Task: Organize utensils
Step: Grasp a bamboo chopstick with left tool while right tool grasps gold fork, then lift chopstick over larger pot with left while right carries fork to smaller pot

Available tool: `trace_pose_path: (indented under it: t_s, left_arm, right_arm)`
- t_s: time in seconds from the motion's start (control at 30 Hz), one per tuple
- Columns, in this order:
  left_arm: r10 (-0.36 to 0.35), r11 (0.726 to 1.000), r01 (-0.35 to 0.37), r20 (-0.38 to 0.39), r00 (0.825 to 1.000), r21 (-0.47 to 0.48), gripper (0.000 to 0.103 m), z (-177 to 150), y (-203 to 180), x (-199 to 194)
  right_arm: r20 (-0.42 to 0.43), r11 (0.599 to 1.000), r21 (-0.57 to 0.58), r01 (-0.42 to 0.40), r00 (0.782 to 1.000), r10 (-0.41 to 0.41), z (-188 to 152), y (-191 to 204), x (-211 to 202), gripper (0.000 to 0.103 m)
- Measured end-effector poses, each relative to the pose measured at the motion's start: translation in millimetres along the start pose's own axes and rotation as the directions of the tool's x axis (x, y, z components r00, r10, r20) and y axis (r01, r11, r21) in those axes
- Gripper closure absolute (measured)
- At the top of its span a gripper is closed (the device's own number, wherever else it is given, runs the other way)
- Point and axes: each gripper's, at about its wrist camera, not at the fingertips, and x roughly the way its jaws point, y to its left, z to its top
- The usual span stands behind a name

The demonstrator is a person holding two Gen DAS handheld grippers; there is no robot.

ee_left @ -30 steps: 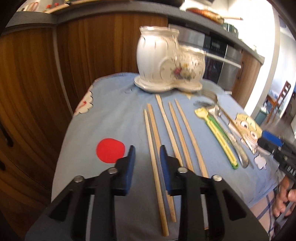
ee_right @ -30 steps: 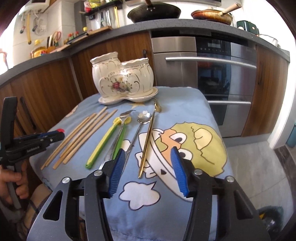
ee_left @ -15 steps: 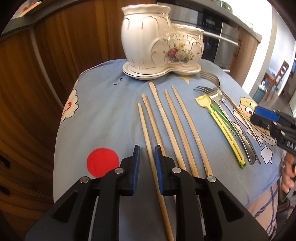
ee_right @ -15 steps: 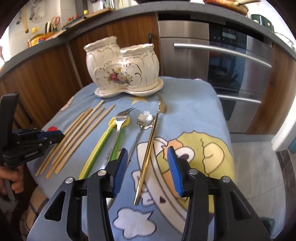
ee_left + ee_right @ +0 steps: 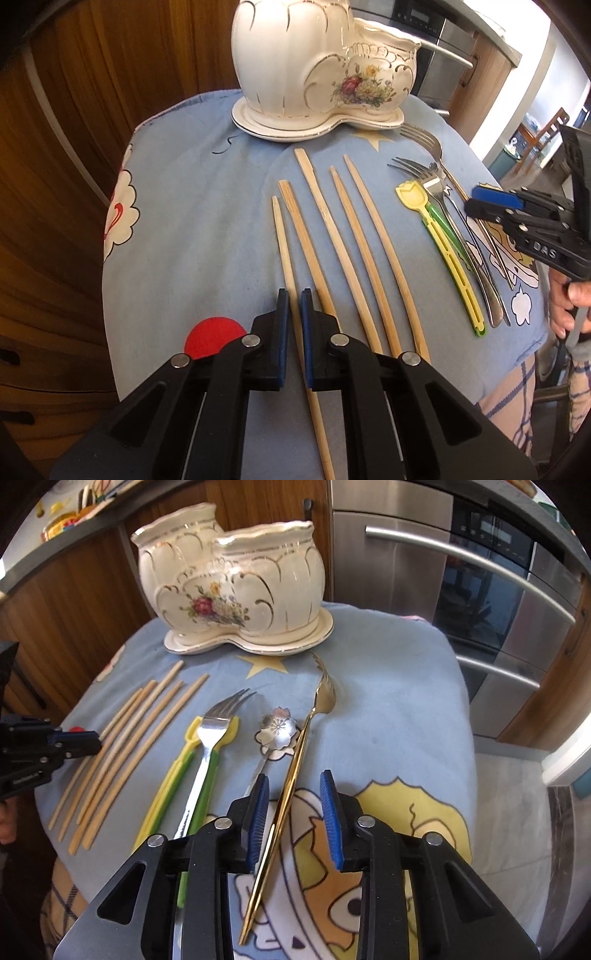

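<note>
Several bamboo chopsticks (image 5: 354, 236) lie side by side on the blue cloth (image 5: 192, 221). My left gripper (image 5: 294, 299) is shut on the leftmost chopstick (image 5: 282, 240), low over the cloth. A white ceramic double-pot utensil holder (image 5: 314, 66) stands at the far end; it also shows in the right wrist view (image 5: 236, 579). My right gripper (image 5: 293, 786) is open, its jaws on either side of the gold fork (image 5: 295, 771). Left of it lie a flower-bowl spoon (image 5: 277, 727), a steel fork (image 5: 207, 746) and yellow and green plastic utensils (image 5: 173, 779).
The cloth covers a small table in front of wooden cabinets (image 5: 74, 129) and a steel oven (image 5: 480, 602). The table drops off on the left, right and near sides. A red dot (image 5: 212, 332) is printed on the cloth beside my left gripper.
My left gripper has moved forward and closed on the leftmost chopstick. My right gripper has moved forward and down until it straddles the gold fork, still open.
</note>
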Motion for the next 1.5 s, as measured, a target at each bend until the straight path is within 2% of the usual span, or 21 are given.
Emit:
trace_pose_path:
  t_s: [0.3, 0.53, 0.6, 0.67, 0.77, 0.87, 1.07, 1.2, 1.3, 1.37, 1.5]
  left_arm:
    - [-0.008, 0.997, 0.017, -0.115, 0.993, 0.076, 0.096, 4, 0, 0]
    - [-0.029, 0.994, 0.047, -0.178, 0.984, 0.097, 0.096, 5, 4, 0]
    - [-0.029, 0.993, 0.050, -0.187, 0.982, 0.104, 0.096, 6, 3, 1]
    - [-0.021, 0.992, 0.043, -0.193, 0.981, 0.115, 0.096, 4, 2, 0]
    - [-0.008, 0.991, 0.032, -0.184, 0.983, 0.132, 0.097, 0, 1, -2]
    - [-0.021, 0.993, 0.039, -0.163, 0.986, 0.110, 0.098, -1, 3, -3]
    - [-0.074, 0.996, 0.075, -0.028, 0.997, 0.040, 0.098, 0, 16, -35]
    - [-0.086, 0.996, 0.085, 0.099, 0.991, 0.006, 0.098, 8, 22, -67]
    - [-0.087, 0.995, 0.096, 0.225, 0.971, -0.026, 0.098, 25, 22, -88]
    - [-0.087, 0.993, 0.107, 0.306, 0.948, -0.050, 0.098, 34, 23, -103]
    - [-0.095, 0.985, 0.150, 0.452, 0.887, -0.088, 0.098, 49, 23, -124]
  right_arm:
    - [-0.103, 0.998, -0.061, -0.019, 0.995, 0.012, 21, -8, 12, 0.079]
    - [-0.196, 0.995, -0.101, -0.006, 0.981, -0.014, 50, -6, 29, 0.079]
    - [-0.211, 0.995, -0.097, -0.014, 0.978, -0.007, 54, -7, 31, 0.081]
    - [-0.216, 0.997, -0.080, -0.023, 0.976, 0.005, 55, -11, 31, 0.091]
    - [-0.209, 0.999, -0.038, -0.034, 0.977, 0.026, 53, -22, 28, 0.094]
    - [-0.186, 0.999, 0.013, -0.046, 0.981, 0.048, 49, -31, 24, 0.096]
    - [-0.093, 0.991, 0.101, -0.089, 0.991, 0.099, 41, -48, 4, 0.097]
    - [-0.018, 0.984, 0.132, -0.119, 0.992, 0.123, 42, -52, -12, 0.097]
    - [0.052, 0.983, 0.132, -0.130, 0.991, 0.124, 46, -50, -29, 0.097]
    - [0.109, 0.984, 0.120, -0.131, 0.987, 0.119, 51, -46, -42, 0.097]
    - [0.216, 0.987, 0.096, -0.125, 0.971, 0.102, 63, -39, -66, 0.097]
